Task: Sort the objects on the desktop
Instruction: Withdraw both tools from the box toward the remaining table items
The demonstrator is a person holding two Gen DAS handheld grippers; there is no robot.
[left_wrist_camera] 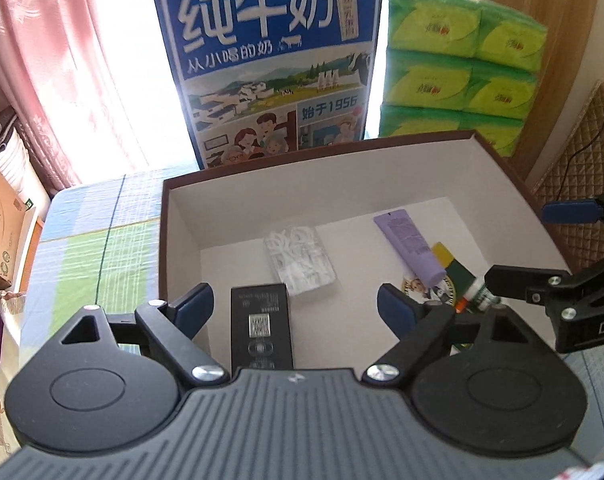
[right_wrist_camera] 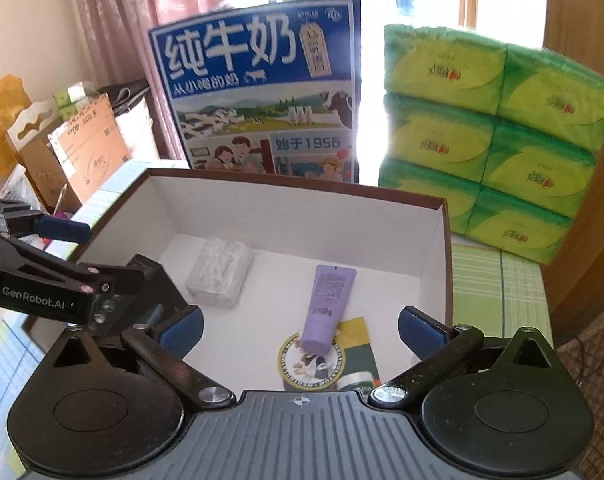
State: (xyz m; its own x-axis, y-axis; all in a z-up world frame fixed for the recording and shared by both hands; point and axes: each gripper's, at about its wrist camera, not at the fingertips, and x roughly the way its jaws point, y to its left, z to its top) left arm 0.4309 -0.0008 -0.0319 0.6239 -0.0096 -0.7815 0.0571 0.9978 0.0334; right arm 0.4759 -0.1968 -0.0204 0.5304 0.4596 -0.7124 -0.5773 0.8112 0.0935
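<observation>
**Q:** What is shown, taken from the largest item down?

**A:** A brown-rimmed box point(left_wrist_camera: 514, 184) with a white interior is shown on a checked cloth point(left_wrist_camera: 94, 248); a milk carton point(left_wrist_camera: 270, 64) and stacked green tissue packs point(left_wrist_camera: 462, 64) are seen standing behind it. Four sorted items are seen inside the box: a clear packet of white pieces point(left_wrist_camera: 300, 260) toward the middle, a lilac tube point(left_wrist_camera: 412, 244) to the right, a green-and-yellow card pack point(left_wrist_camera: 458, 276) partly covered by the tube's cap end, and a black box with a QR label point(left_wrist_camera: 262, 324) at the near wall.

**Q:** How are the claws placed?

**A:** The left gripper point(left_wrist_camera: 296, 308) is held over the near edge with its jaws spread wide and nothing between them. The right gripper point(right_wrist_camera: 300, 328) is likewise spread and empty, above the card pack.

**Q:** Which relation is the coming move judged to turn on?

**A:** The black box lies directly ahead of and below the left gripper, between the pads, with its long axis running along the fingers. It is thus the left hand's nearer item; the tube, lying obliquely, is nearer the right. Whether anything outside the box remains to be sorted cannot be told.
</observation>
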